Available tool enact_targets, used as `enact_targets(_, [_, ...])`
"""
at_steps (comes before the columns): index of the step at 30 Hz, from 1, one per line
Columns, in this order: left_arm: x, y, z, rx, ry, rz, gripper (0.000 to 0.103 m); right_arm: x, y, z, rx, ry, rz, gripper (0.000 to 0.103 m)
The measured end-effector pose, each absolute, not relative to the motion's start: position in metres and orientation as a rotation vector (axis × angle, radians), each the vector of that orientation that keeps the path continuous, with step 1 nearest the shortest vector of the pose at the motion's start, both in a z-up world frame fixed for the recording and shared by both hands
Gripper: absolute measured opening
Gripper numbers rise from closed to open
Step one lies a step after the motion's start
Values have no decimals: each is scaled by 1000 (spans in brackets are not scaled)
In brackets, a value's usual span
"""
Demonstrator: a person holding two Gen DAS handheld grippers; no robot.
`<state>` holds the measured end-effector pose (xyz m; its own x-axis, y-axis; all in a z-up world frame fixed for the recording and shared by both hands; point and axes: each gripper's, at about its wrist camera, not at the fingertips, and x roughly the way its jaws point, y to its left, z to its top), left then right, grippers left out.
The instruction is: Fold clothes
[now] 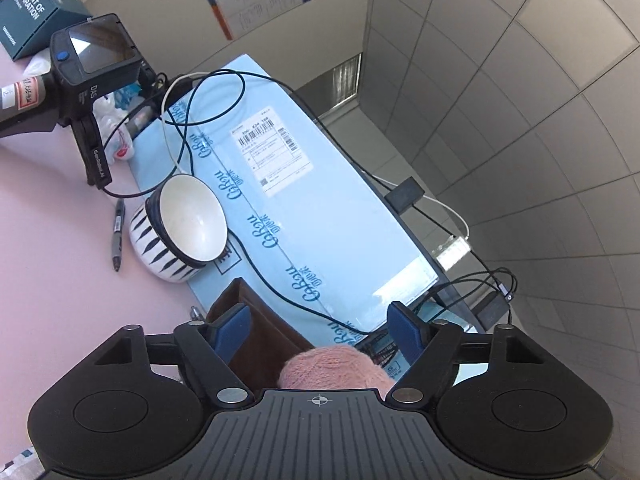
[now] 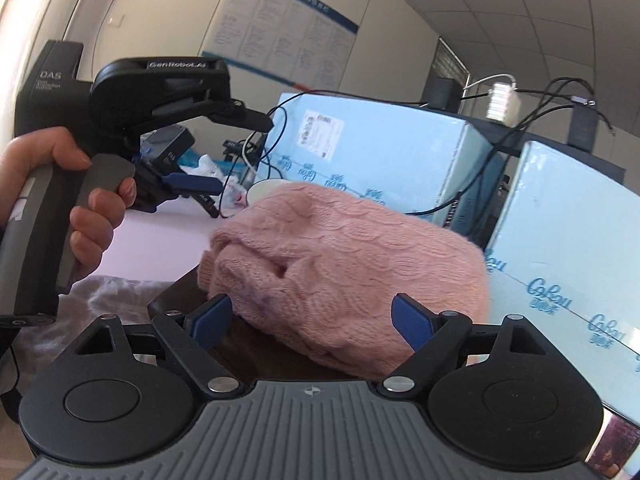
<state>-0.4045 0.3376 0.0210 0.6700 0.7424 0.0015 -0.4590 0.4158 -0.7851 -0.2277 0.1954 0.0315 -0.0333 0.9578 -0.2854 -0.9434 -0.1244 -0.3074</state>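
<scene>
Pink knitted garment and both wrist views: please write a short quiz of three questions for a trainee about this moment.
1. True or false: the right gripper has its jaws shut on the pink knitted garment.
2. Multiple choice: the striped bowl in the left wrist view is A) upright, B) tipped on its side, C) upside down.
3. Fill in: the left gripper has its jaws ____.

Key
1. False: the jaws stand open, one on each side of the garment.
2. B: its white inside faces the camera.
3. Open.
</scene>
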Motion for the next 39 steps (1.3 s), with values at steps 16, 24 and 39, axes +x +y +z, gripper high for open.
enact_targets(16, [-351, 330, 11, -784, -130, 700, 69, -164, 187, 66, -17, 86, 1442, 16])
enact_targets(24, [-319, 296, 21, -484, -25, 778, 17, -137, 159, 80, 129, 90, 1399, 15])
enact_targets(39, [-255, 190, 52, -167, -12, 500, 15, -66, 37, 116, 249, -39, 1168, 11])
